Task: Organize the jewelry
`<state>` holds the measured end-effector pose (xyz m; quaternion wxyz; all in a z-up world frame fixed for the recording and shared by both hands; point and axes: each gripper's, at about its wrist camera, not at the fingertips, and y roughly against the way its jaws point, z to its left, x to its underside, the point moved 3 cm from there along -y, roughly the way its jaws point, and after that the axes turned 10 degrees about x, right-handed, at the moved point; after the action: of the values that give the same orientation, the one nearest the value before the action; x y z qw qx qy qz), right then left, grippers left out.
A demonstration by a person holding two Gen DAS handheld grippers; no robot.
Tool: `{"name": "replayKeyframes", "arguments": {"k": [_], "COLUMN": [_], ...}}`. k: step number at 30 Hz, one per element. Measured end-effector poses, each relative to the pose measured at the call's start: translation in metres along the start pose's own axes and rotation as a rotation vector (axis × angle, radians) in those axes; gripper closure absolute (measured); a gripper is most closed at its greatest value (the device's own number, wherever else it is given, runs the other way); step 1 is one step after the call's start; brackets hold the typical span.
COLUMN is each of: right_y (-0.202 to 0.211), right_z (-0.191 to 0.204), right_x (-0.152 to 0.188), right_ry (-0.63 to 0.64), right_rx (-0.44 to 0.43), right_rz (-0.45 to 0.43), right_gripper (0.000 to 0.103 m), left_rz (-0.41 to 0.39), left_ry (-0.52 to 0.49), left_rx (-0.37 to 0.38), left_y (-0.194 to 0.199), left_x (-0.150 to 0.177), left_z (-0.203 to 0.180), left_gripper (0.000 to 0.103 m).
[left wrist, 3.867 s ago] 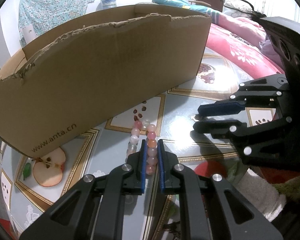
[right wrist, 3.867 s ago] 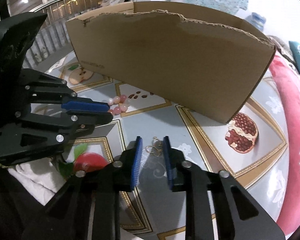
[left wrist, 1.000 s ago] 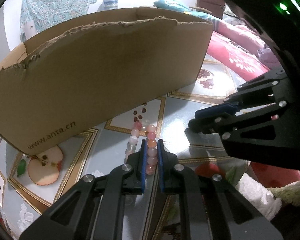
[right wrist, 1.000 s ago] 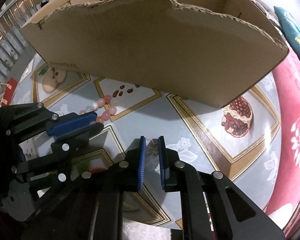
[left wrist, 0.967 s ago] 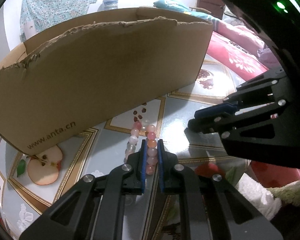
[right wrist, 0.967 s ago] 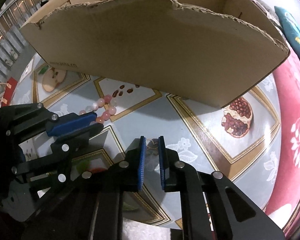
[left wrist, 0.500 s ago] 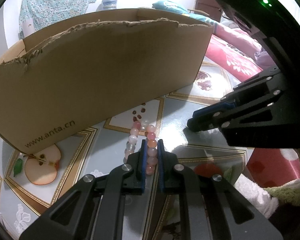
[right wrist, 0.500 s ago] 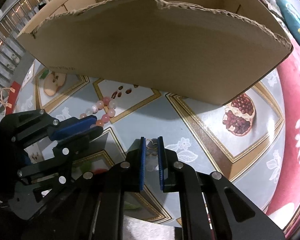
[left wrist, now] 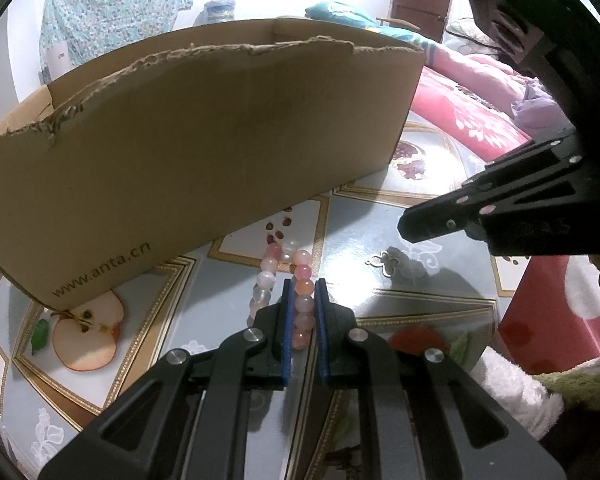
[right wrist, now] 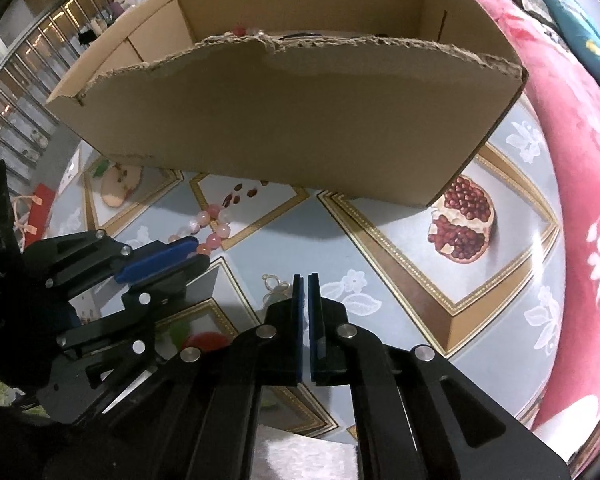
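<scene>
Your left hand-held gripper (left wrist: pixel 302 296) is clamped on the bead bracelet (left wrist: pixel 296 280), its blue pads pressing one side of the loop while the other side of the strand and the far end lie free on the surface (left wrist: pixel 360 236) just ahead of the tips. The bracelet sits close in front of the cardboard box (left wrist: pixel 204 132), near the printed seeds and to the right of the printed apple slice on the patterned cloth.

Your right hand-held gripper (right wrist: pixel 305 280) has its jaws together, only a thin slit showing between the blue pads, and nothing is caught between them. The small metal charm (right wrist: pixel 274 286) lies on the surface just to the left of those tips, touching neither pad as far as the right wrist view shows. From the left wrist view the same charm (left wrist: pixel 382 262) rests flat on the cloth, below and apart from the right gripper's black fingers (left wrist: pixel 440 220), which hang above the surface.

The box stands open-topped behind both pieces; over its torn front edge a few beads (right wrist: pixel 244 31) and other small items show inside. A pink bed (right wrist: pixel 572 120) runs along the right edge of the surface.
</scene>
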<state>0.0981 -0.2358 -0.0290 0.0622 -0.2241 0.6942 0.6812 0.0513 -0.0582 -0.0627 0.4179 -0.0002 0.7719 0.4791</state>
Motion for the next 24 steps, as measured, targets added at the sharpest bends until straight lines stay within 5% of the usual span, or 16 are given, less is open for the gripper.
{"name": "replayKeyframes", "arguments": {"k": [7, 14, 18, 24], "right_y": [0.001, 0.006, 0.017, 0.022], "right_z": [0.004, 0.001, -0.022, -0.048], "right_x": [0.007, 0.010, 0.015, 0.044], "right_ry": [0.070, 0.066, -0.022, -0.113], "right_rx": [-0.021, -0.025, -0.063, -0.113], "right_rz": [-0.032, -0.069, -0.133, -0.172], "right_gripper": [0.079, 0.075, 0.070, 0.070], "left_rz": [0.001, 0.019, -0.016, -0.051], "left_ry": [0.004, 0.032, 0.046, -0.075], "left_rx": [-0.039, -0.050, -0.060, -0.010], "left_y": [0.001, 0.002, 0.013, 0.020], "left_x": [-0.001, -0.004, -0.009, -0.024], "left_z": [0.007, 0.014, 0.014, -0.015], "left_gripper": [0.093, 0.093, 0.063, 0.061]}}
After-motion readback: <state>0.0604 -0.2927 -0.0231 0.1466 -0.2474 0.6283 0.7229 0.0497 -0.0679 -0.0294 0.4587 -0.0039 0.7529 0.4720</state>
